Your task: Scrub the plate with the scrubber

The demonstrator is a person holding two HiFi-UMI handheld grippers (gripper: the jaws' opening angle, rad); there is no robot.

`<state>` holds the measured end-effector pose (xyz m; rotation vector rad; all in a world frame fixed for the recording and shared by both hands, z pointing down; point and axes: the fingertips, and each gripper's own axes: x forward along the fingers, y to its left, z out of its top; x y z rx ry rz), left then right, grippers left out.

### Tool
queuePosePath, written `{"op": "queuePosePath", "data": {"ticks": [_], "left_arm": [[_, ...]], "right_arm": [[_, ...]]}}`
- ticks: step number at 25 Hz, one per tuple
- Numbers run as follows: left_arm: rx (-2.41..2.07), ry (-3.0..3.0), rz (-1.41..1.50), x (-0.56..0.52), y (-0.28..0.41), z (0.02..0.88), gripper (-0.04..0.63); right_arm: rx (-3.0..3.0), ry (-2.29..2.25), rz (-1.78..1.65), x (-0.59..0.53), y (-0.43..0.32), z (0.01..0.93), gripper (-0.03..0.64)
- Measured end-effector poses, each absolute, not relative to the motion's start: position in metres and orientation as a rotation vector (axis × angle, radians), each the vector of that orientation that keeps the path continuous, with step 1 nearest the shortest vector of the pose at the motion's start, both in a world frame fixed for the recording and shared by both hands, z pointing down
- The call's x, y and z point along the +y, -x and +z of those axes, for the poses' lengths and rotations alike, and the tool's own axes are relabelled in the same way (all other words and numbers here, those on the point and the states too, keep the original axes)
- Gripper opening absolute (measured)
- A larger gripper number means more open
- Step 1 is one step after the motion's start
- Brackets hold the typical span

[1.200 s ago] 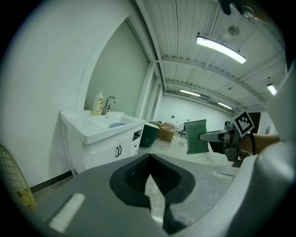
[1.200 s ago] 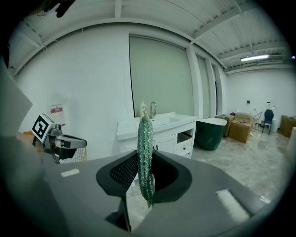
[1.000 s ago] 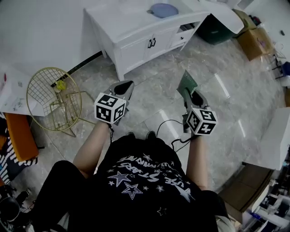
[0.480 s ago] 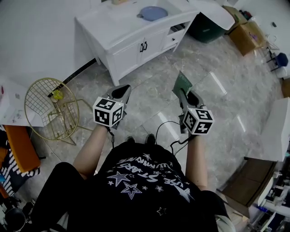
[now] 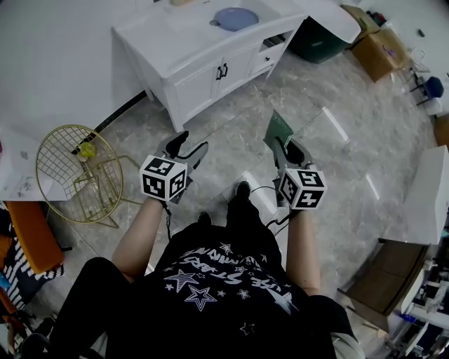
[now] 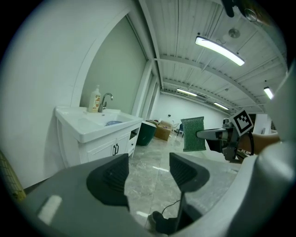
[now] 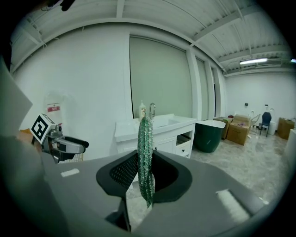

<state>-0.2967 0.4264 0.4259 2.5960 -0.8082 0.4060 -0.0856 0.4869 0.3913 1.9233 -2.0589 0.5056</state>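
A blue plate [image 5: 235, 18] lies in the basin of the white sink cabinet [image 5: 189, 52] at the top of the head view; it also shows as a blue plate [image 6: 112, 123] in the left gripper view. My right gripper [image 5: 281, 142] is shut on a green scrubber [image 5: 279, 130], held upright over the floor; the green scrubber [image 7: 146, 157] stands edge-on between its jaws. My left gripper [image 5: 184, 147] is open with nothing in it, its jaws apart [image 6: 148, 173]. Both grippers are well short of the cabinet.
A gold wire chair [image 5: 78, 172] stands at the left. A dark green bin [image 5: 319, 42] and cardboard boxes [image 5: 379, 48] sit right of the cabinet. A soap bottle [image 6: 95, 100] and faucet [image 6: 105, 98] are on the sink. A cable [image 5: 261, 203] hangs by my feet.
The left gripper has gone from shut to open. The view has shifted slightly; one foot has stepped forward toward the cabinet. The right gripper keeps its hold on the scrubber.
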Motion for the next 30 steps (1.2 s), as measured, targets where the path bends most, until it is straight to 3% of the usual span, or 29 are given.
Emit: {"op": "queuePosePath", "data": {"ticks": [3, 9, 30], "left_arm": [[-0.854, -2.559, 0.402, 0.414, 0.296, 0.432, 0.330], [-0.953, -2.512, 0.400, 0.378, 0.280, 0.441, 0.387], [-1.223, -2.298, 0.413, 0.163, 0.094, 0.446, 0.390]], "right_arm": [[-2.069, -1.908, 0.508, 0.474, 0.081, 0.394, 0.112], [-2.120, -1.869, 0.545, 0.424, 0.049, 0.413, 0.114], [-2.320, -1.601, 0.612, 0.162, -0.148, 0.439, 0.114]]}}
